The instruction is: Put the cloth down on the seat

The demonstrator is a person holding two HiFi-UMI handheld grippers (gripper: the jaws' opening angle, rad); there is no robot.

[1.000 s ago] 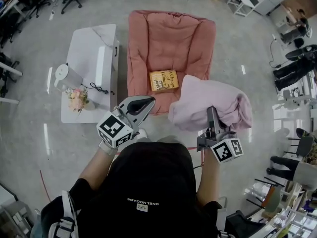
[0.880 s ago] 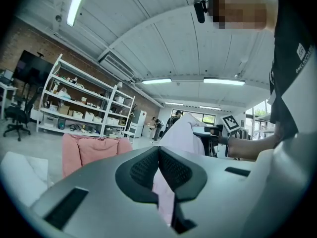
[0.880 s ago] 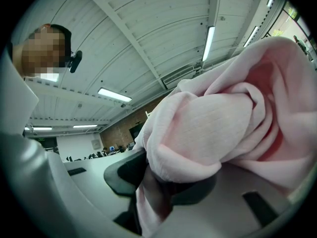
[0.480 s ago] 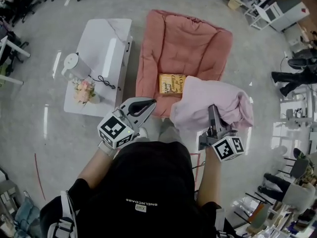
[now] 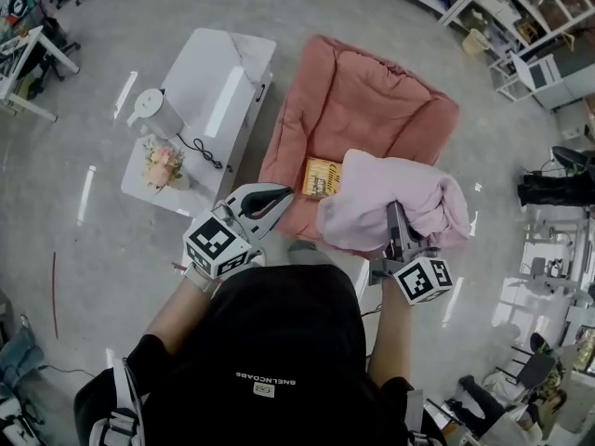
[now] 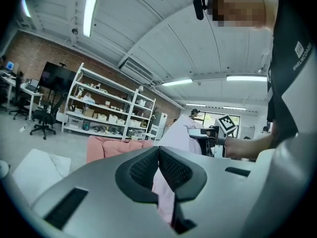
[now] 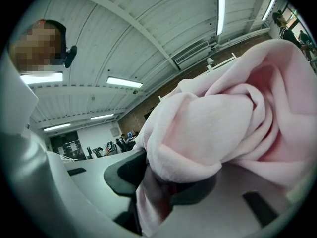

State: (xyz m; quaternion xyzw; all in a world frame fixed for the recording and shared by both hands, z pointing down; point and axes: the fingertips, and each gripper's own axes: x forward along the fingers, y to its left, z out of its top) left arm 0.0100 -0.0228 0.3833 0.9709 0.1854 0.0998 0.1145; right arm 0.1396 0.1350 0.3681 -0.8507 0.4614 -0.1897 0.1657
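My right gripper [image 5: 398, 235] has its fingers clamped on the cloth [image 5: 395, 198], centre right, over the seat's [image 5: 372, 110] lower edge. My left gripper [image 5: 271, 196], fingers together, is empty. I should lower the cloth on bare cushion beside the book [image 5: 322, 177], then release.

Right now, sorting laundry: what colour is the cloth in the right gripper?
A pale pink fleecy cloth; clearest in the right gripper view.

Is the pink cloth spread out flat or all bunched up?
Bunched up. The pink cloth hangs in lumpy folds from the right gripper, whose jaws pinch it.
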